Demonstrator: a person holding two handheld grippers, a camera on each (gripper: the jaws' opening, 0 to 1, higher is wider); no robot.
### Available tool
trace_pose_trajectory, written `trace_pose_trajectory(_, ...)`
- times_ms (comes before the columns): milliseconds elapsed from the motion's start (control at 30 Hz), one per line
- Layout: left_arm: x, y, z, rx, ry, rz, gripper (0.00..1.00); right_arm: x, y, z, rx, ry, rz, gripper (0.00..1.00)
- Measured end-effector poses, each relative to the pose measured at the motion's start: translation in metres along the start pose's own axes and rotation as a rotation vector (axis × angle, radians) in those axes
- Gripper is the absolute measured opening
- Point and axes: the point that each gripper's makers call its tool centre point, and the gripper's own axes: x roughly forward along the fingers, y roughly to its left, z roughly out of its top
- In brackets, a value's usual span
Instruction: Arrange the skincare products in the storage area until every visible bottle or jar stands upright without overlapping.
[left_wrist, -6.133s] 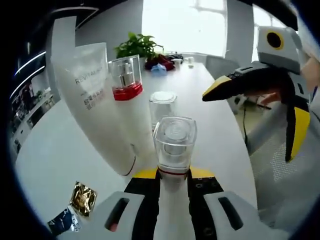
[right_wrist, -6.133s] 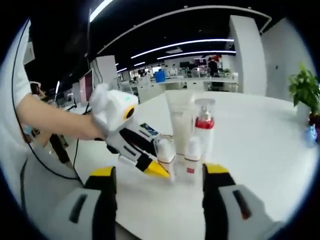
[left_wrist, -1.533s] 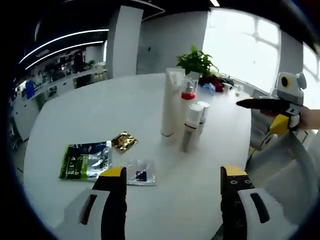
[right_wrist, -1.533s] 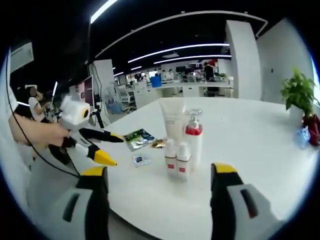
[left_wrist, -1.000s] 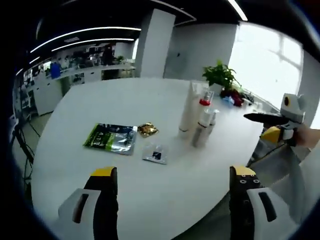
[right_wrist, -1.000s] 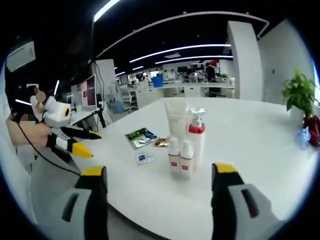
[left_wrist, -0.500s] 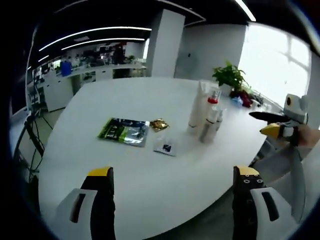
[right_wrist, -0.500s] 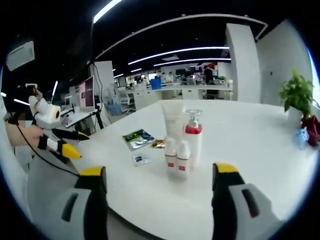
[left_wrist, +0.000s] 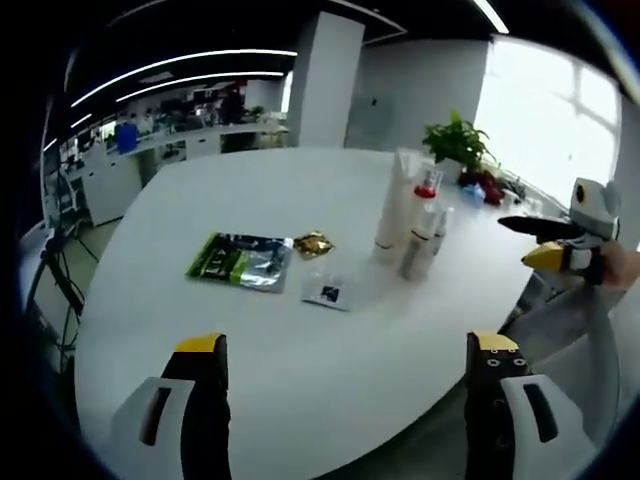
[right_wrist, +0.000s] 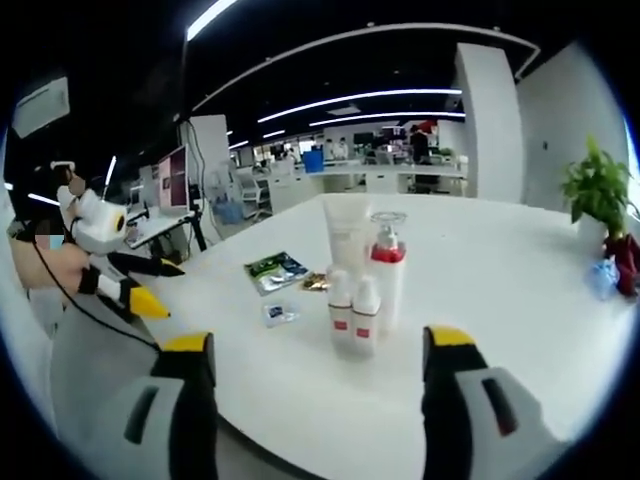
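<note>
Both your tongs are wide apart and carry nothing: left tongs (left_wrist: 345, 385) at 6 o'clock in the left gripper view, right tongs (right_wrist: 318, 385) at 6 o'clock in the right gripper view, each well back from the products. The skincare group stands at about 12 o'clock over the right tongs on the white tabletop (right_wrist: 480, 290): tall tube (right_wrist: 346, 240) behind, pump bottle (right_wrist: 387, 270) with red collar beside it, two small bottles (right_wrist: 354, 312) in front, packed close, maybe touching. All four look upright, none lying over another, so the task looks done or nearly so. In the left gripper view the same cluster sits at about 1 o'clock, with the green sachet (left_wrist: 238, 260), gold sachet (left_wrist: 315, 243) and small clear sachet (left_wrist: 325, 291) flat on the tabletop toward 11 o'clock, apart from the bottles. If you adjust anything: the small bottles look light, narrow-based and tippy with slick plastic, so take them low on the body, not by the cap. The tube is probably soft, so squeeze gently near its cap end. The pump bottle is likely top-heavy; grip mid-body, never the pump head.
</note>
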Motion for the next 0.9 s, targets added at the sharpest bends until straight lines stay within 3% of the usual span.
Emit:
trace_pose_trajectory(567,0.059,0.003,0.018,0.102,0.083,-0.034,0.94,0.001,-0.003,0.004,0.016,-0.007,-0.012,0.85)
trace_pose_trajectory(900,0.106,0.004,0.014,0.169,0.163,-0.063,0.84,-0.002,-0.012,0.006,0.038,-0.025,-0.037,0.86)
